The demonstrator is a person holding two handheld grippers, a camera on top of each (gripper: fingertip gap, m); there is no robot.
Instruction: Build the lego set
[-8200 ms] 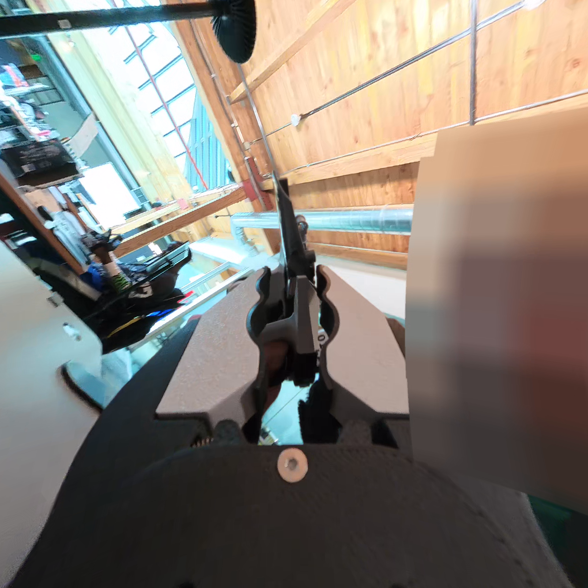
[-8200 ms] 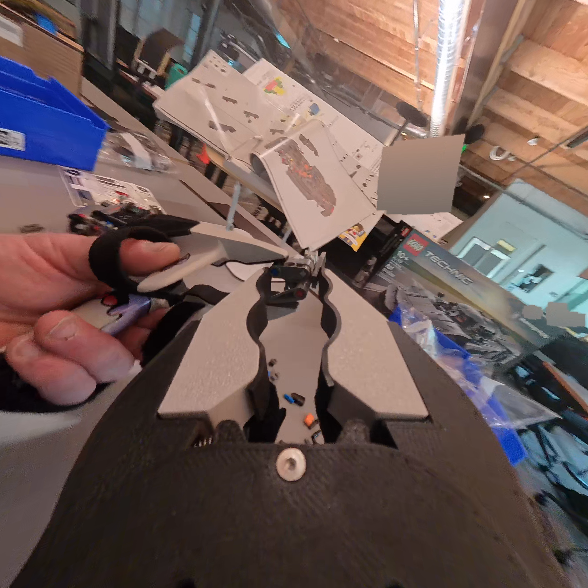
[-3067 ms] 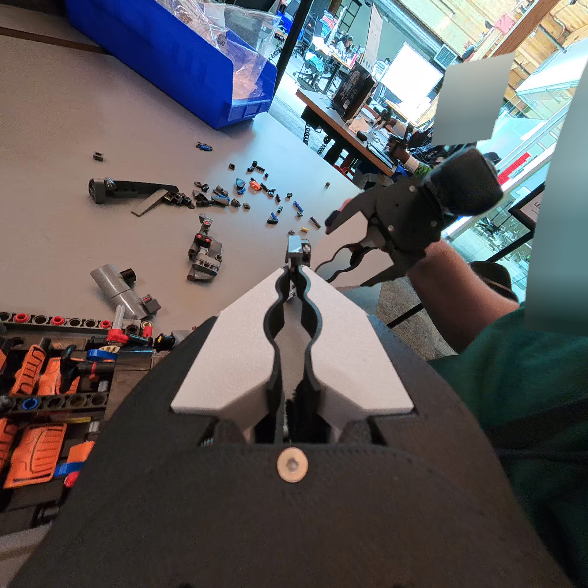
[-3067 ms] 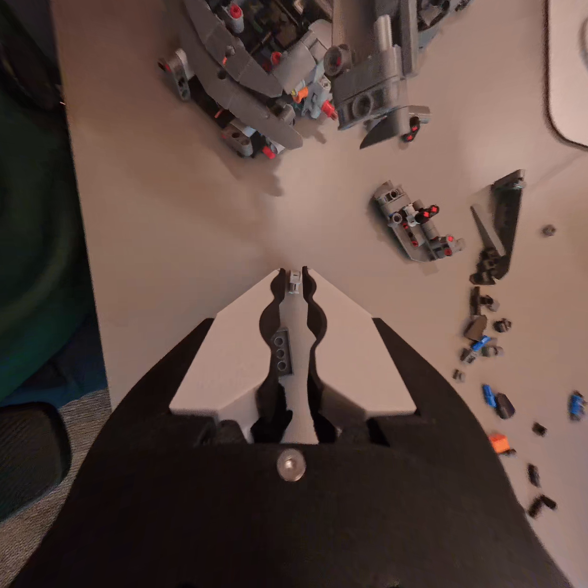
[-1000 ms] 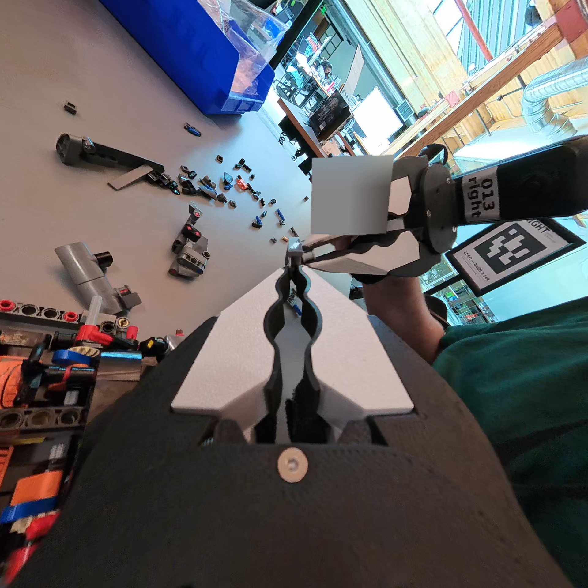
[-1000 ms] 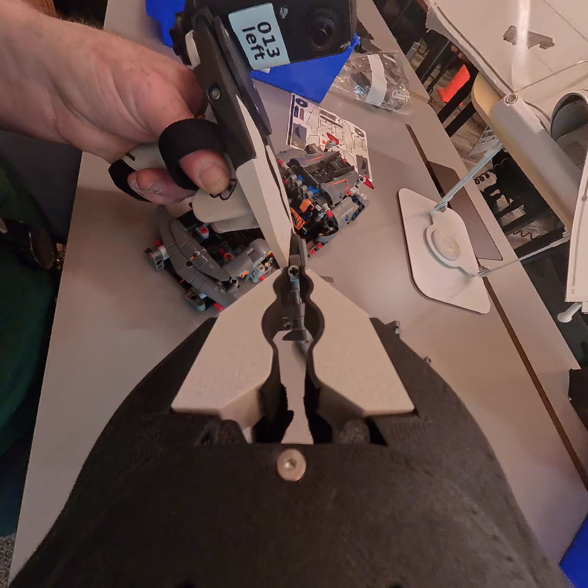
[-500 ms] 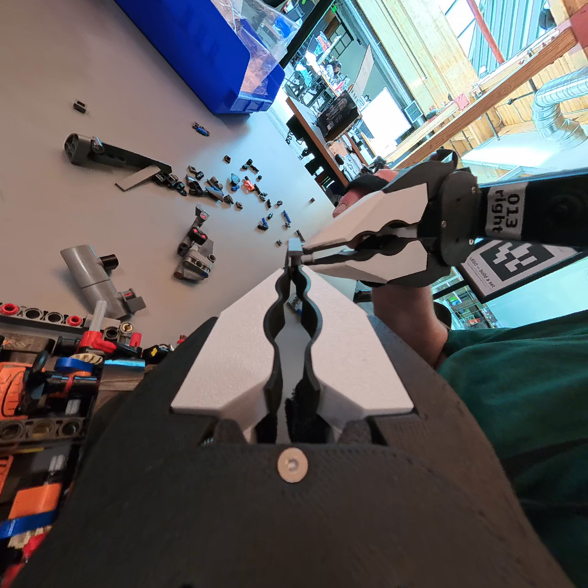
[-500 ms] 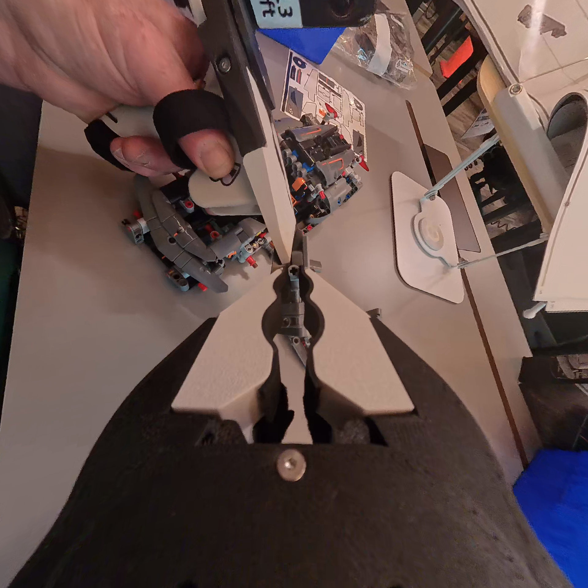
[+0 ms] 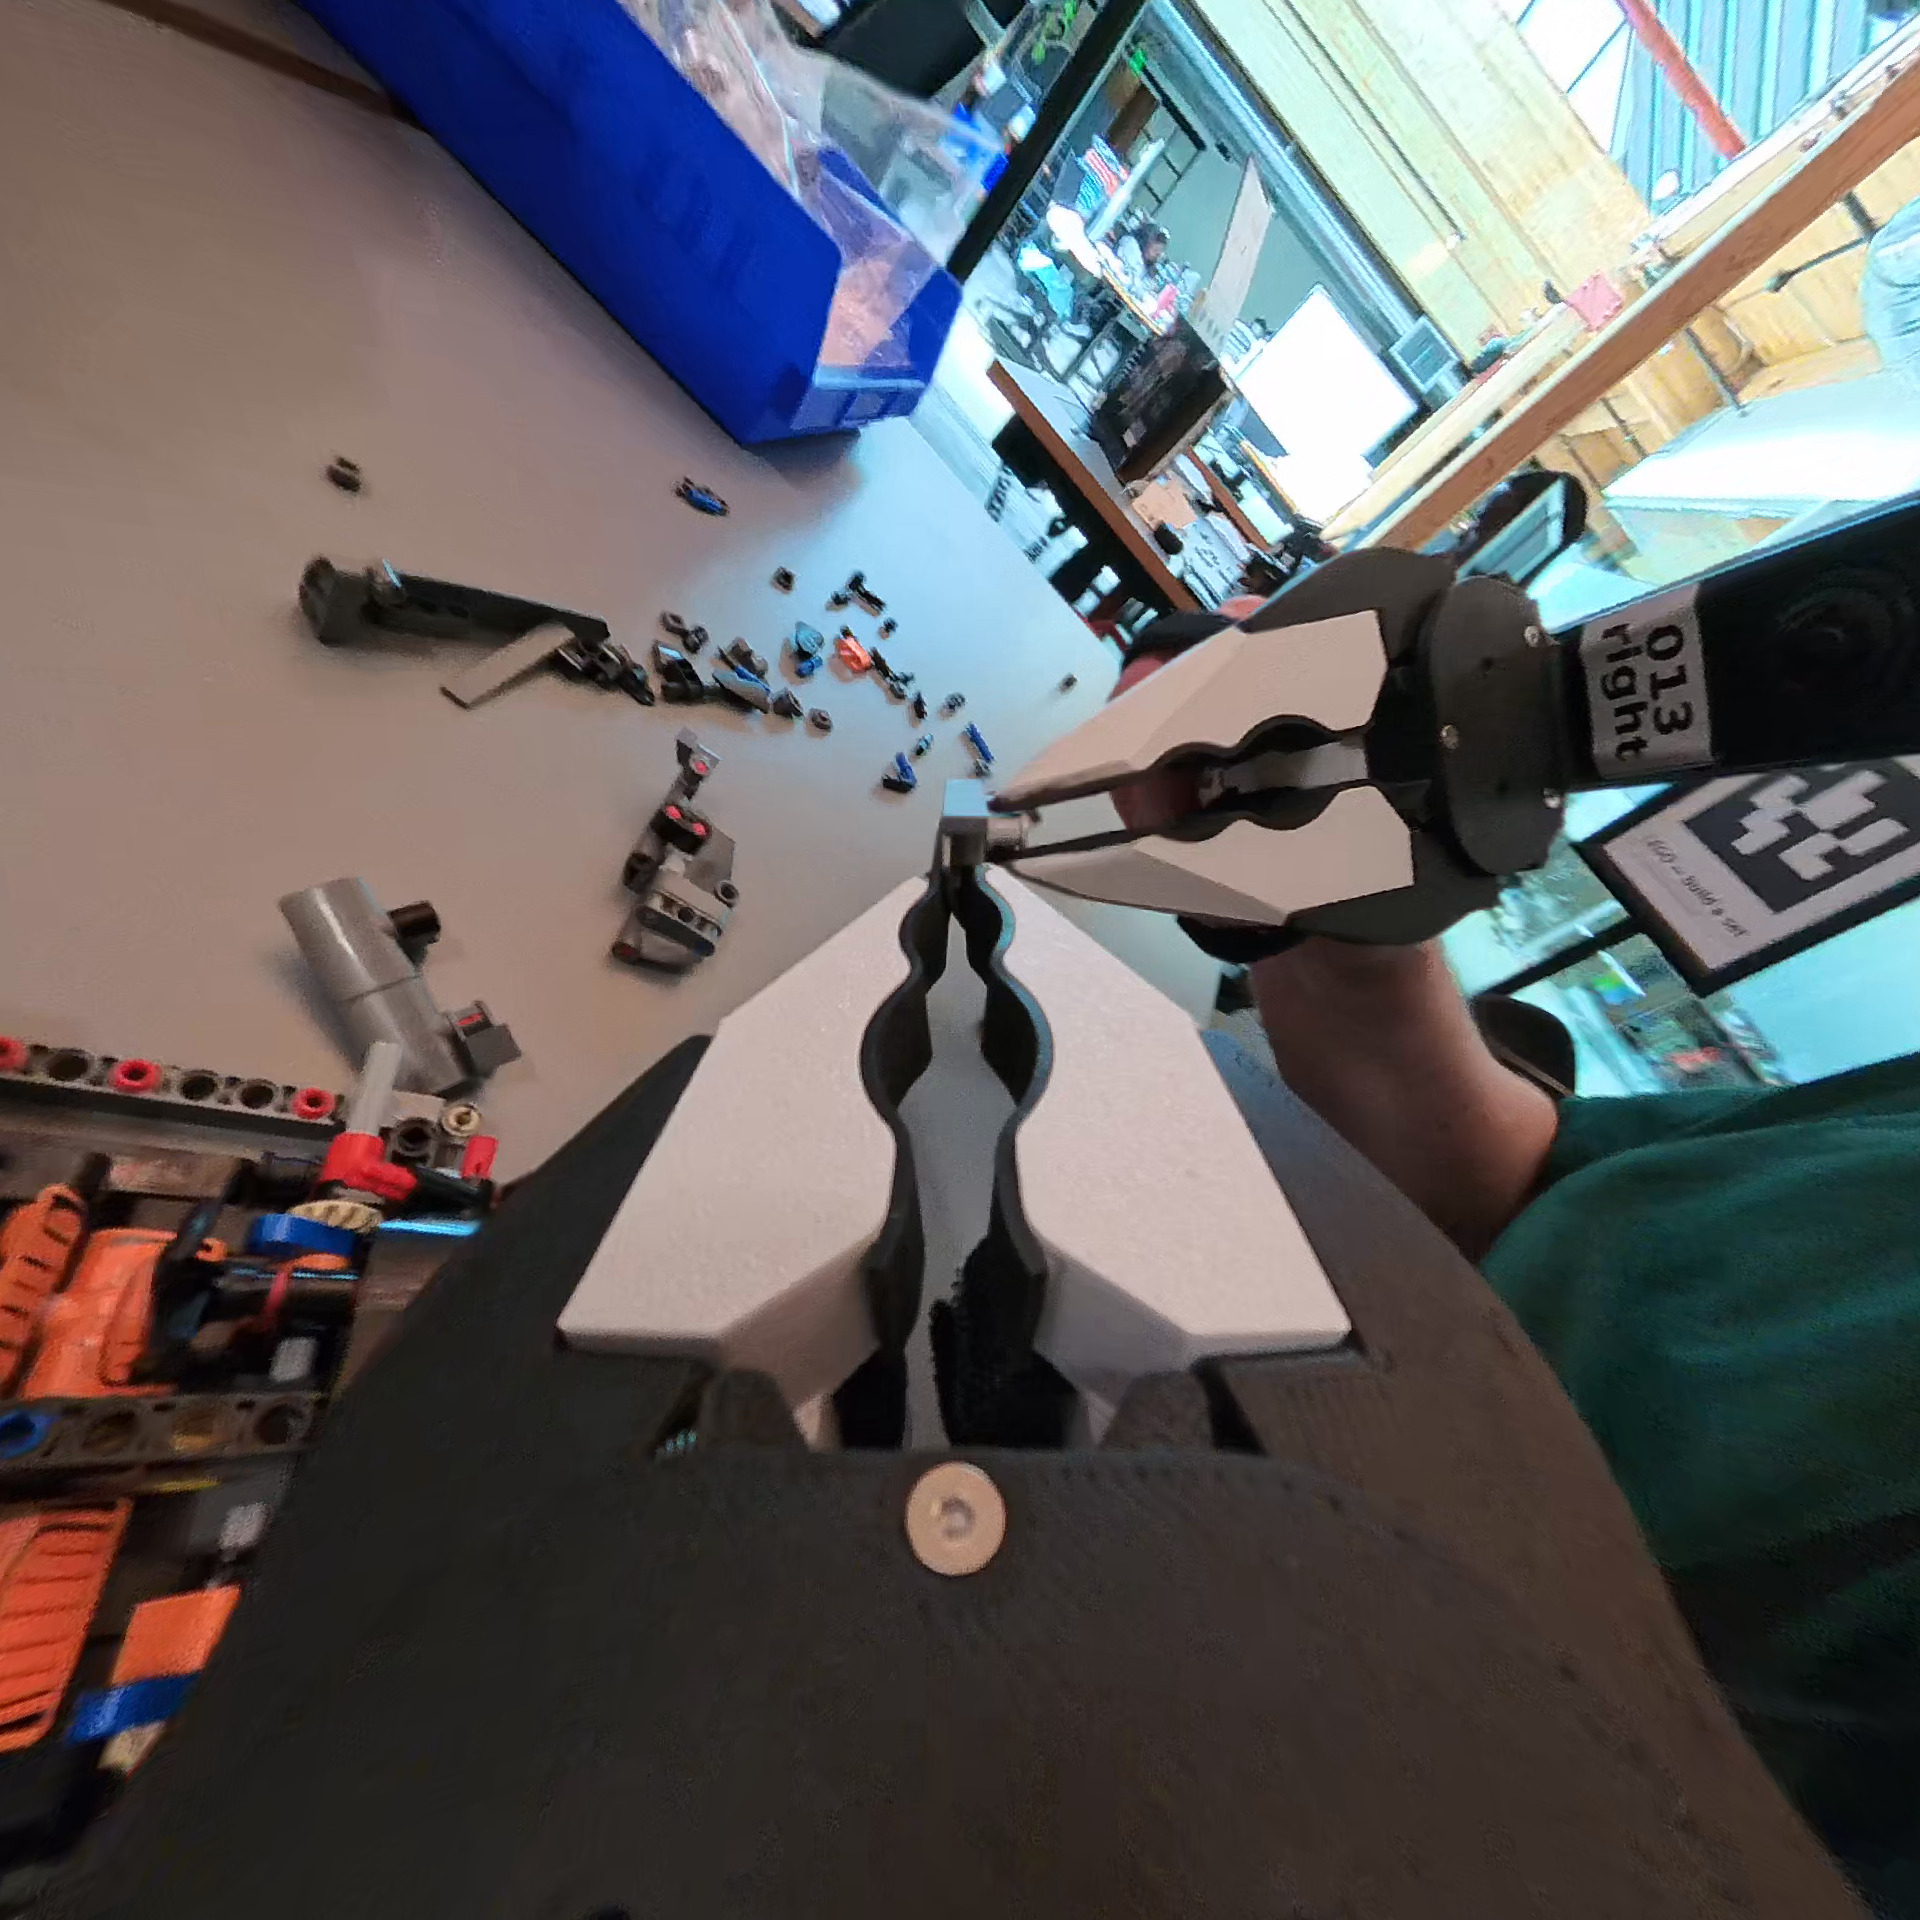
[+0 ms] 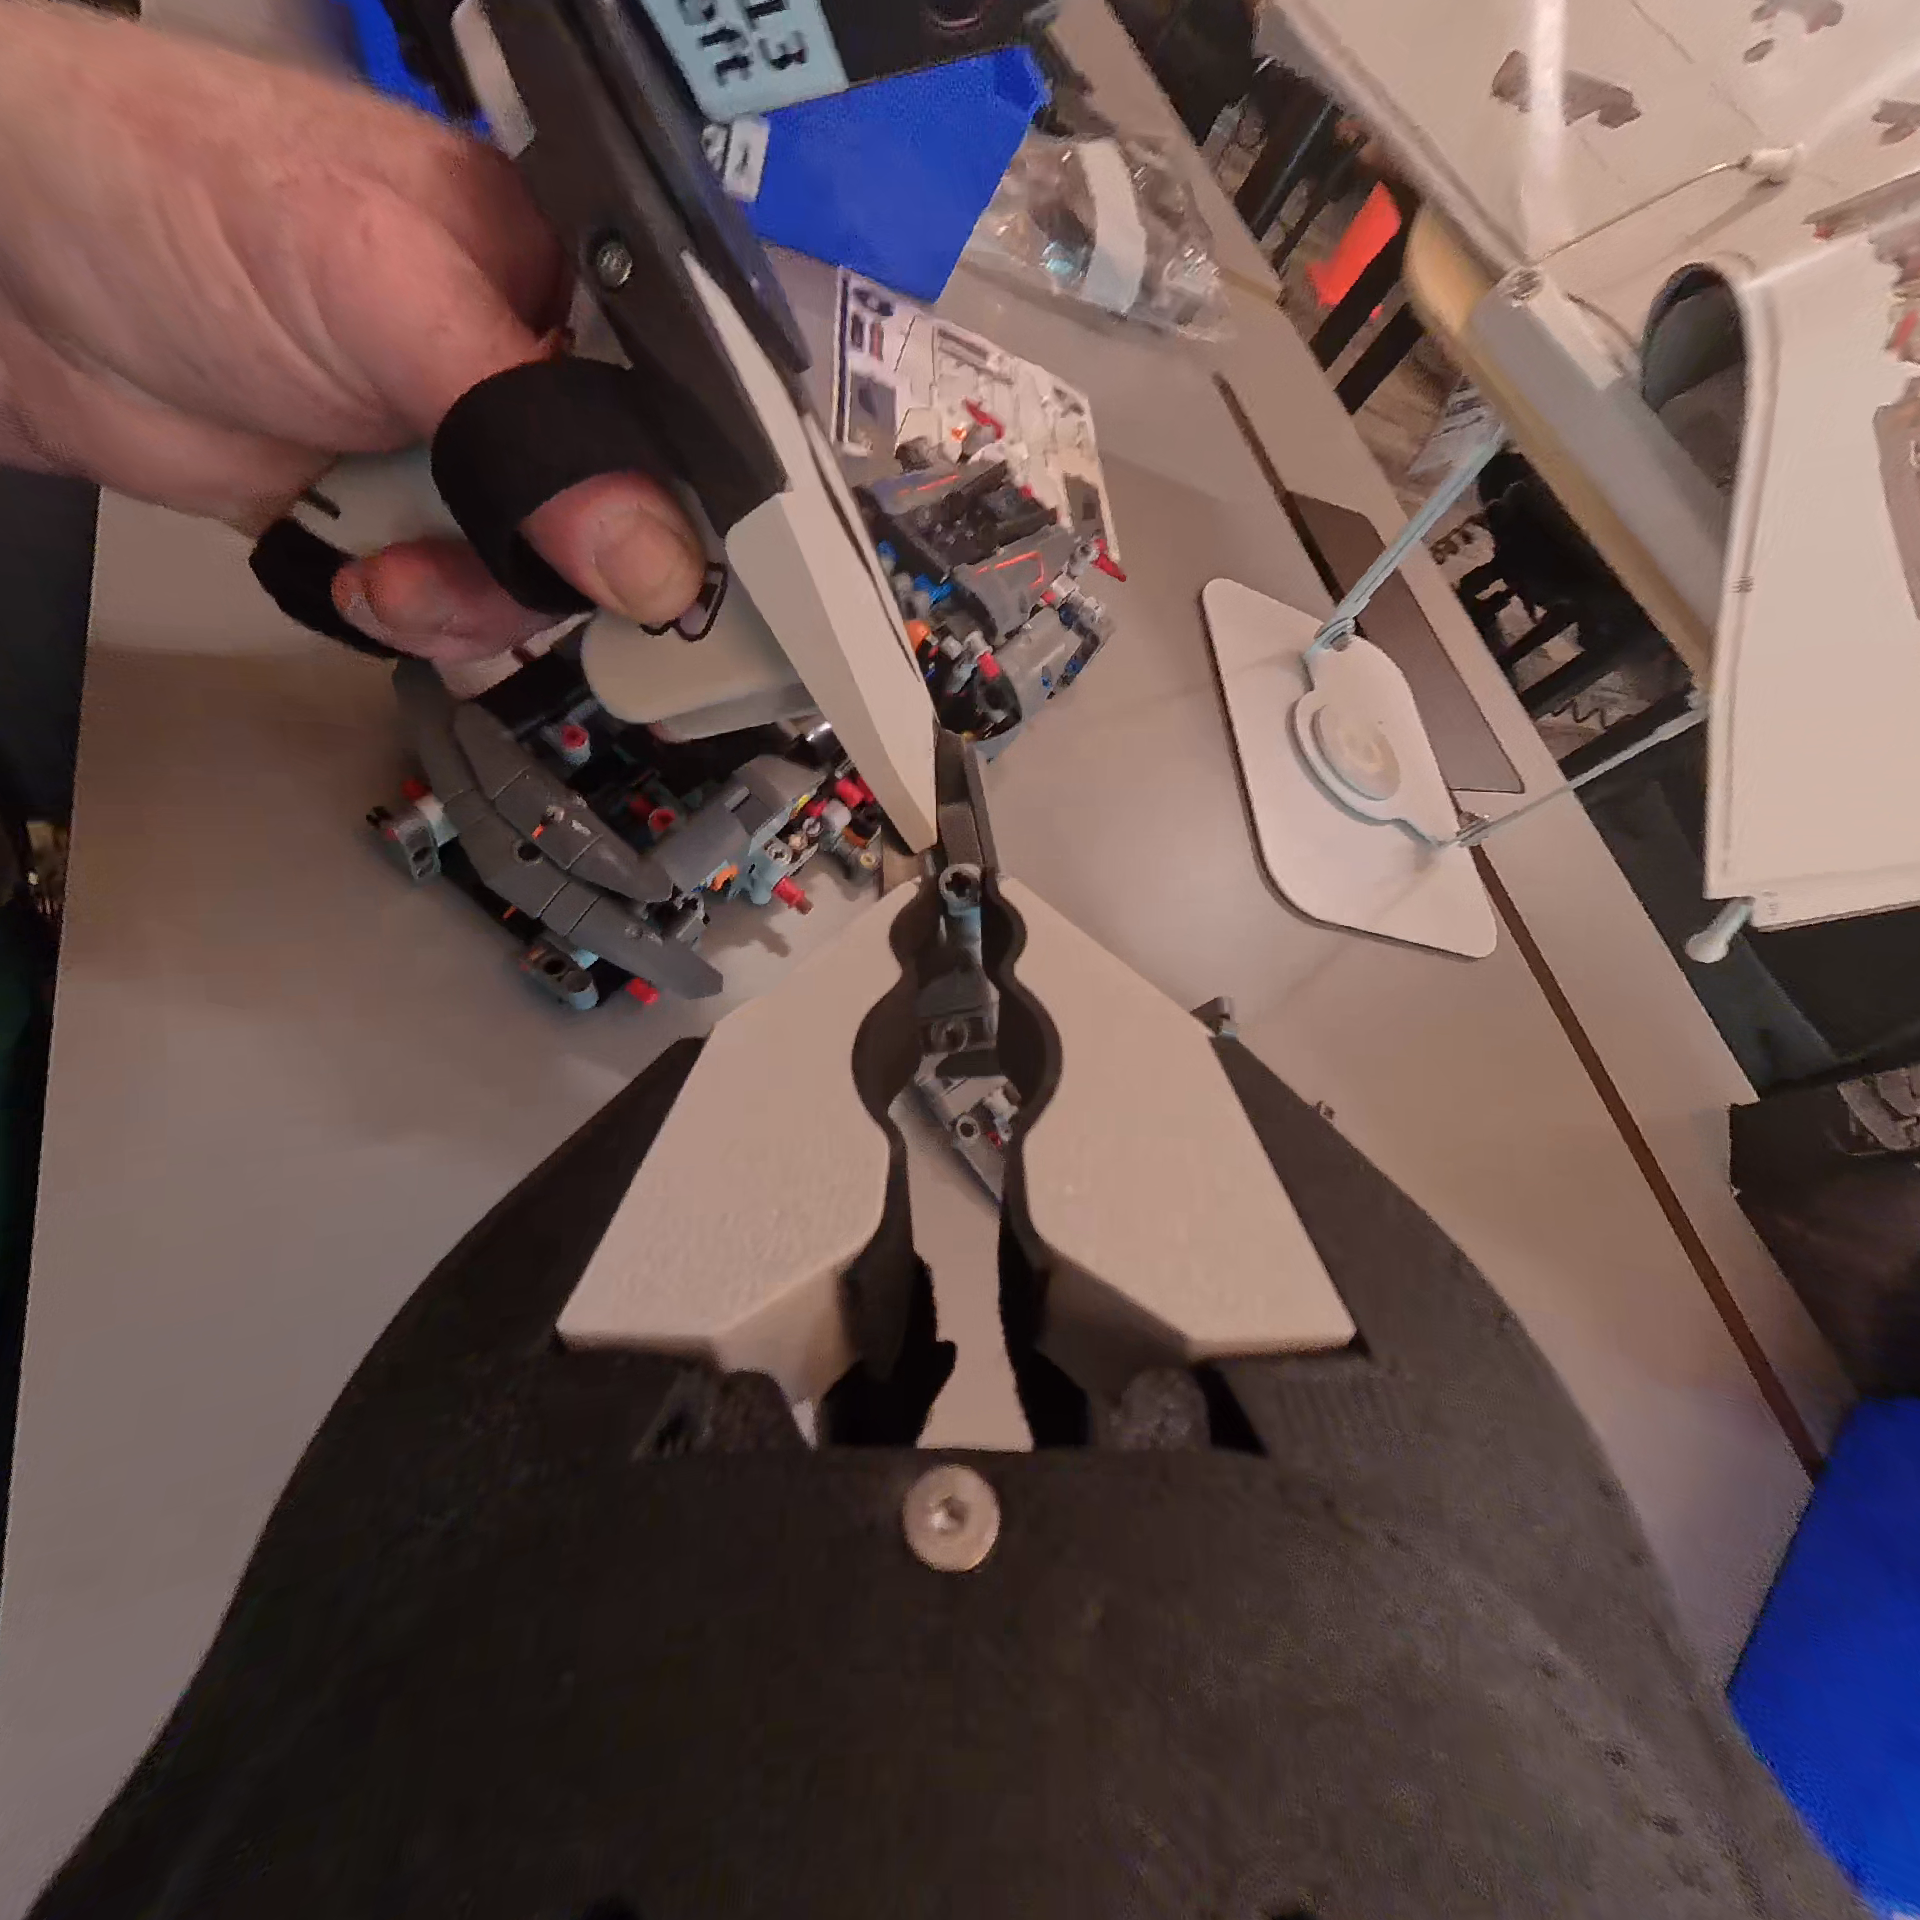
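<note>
Left gripper (image 9: 958, 883) clamped on small grey piece (image 9: 964, 831), right gripper (image 10: 956, 894) clamped on light grey pin (image 10: 958, 904), tips meeting above grey table (image 9: 208, 416), beside lego model (image 10: 623, 821)

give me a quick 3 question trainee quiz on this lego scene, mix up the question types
1. True or false: the left gripper and right gripper meet tip to tip above the table.
2. Multiple choice: the blue bin in the left wrist view holds
A. clear plastic bags
B. a finished model
C. nothing visible
3. Fill in: the left gripper's fingers are shut on a small ____ piece.

Key
1. true
2. A
3. grey
</note>
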